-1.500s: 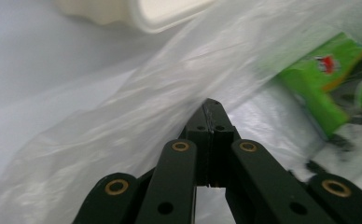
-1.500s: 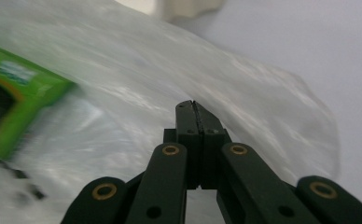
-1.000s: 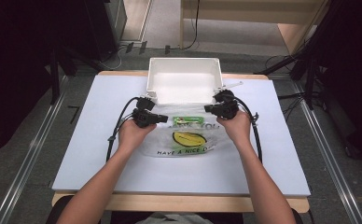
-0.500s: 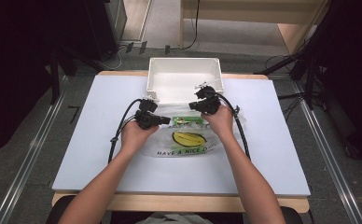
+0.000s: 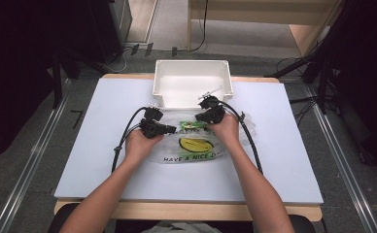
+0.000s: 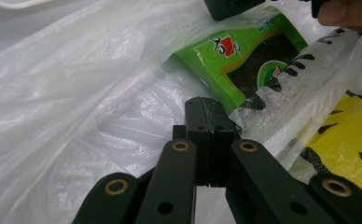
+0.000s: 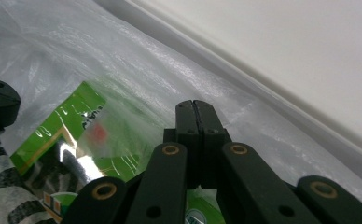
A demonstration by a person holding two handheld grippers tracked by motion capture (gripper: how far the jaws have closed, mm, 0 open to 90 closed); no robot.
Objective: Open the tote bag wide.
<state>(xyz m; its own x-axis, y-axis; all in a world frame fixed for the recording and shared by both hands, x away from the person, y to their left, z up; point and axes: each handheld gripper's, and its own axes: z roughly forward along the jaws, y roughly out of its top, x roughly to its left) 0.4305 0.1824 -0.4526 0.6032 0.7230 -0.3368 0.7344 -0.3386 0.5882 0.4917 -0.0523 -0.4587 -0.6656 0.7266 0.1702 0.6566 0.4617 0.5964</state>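
Both forearms reached forward from below — left gripper and right gripper faced each other, jaws pressed together.

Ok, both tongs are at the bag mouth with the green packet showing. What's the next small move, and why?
Probably spread the plastic bag mouth: both the left tongs and right tongs are shut at the film, and the green packet lies half inside, beside the white bin.
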